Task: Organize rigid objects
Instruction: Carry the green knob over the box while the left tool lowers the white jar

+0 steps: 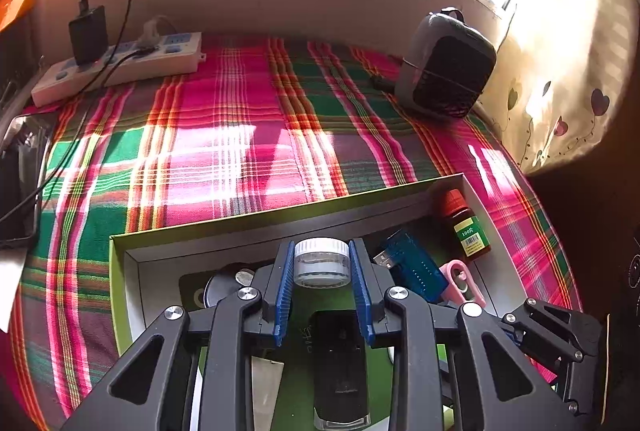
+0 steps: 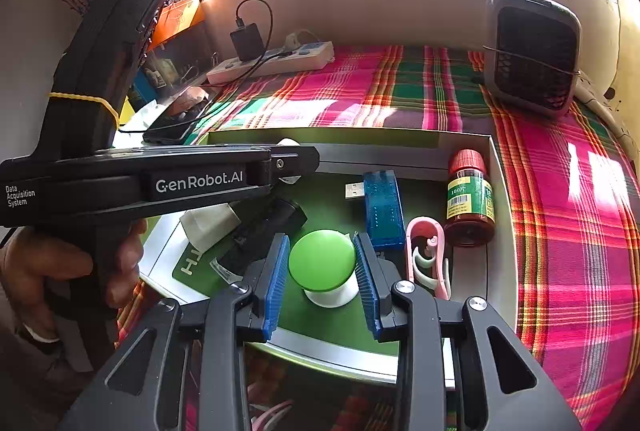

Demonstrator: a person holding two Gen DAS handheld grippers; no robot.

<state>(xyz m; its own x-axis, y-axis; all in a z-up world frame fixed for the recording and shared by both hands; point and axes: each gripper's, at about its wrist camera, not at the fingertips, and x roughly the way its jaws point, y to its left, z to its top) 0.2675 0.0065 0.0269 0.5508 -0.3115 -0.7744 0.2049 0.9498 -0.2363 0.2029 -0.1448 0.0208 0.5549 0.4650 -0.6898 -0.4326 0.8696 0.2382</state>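
A shallow box [image 1: 280, 217] with a green floor lies on the plaid cloth. My left gripper [image 1: 322, 265] is shut on a small clear jar [image 1: 322, 263] with a white lid, held over the box's far part. In the right wrist view the left gripper [image 2: 294, 161] crosses from the left, and the jar [image 2: 289, 142] peeks out around its tip. My right gripper [image 2: 322, 267] is shut on a green-domed knob with a white foot [image 2: 322, 261], low over the box floor [image 2: 332, 199]. Inside the box lie a red-capped bottle [image 2: 468, 199], a blue USB stick [image 2: 382, 209], a pink clip [image 2: 426, 255] and a black device [image 2: 264, 231].
A white power strip [image 2: 276, 63] with a black charger [image 2: 246, 41] lies at the back left, and a phone [image 2: 176, 121] sits left of the box. A grey fan heater [image 2: 532, 55] stands at the back right. A person's hand [image 2: 60, 271] holds the left gripper's handle.
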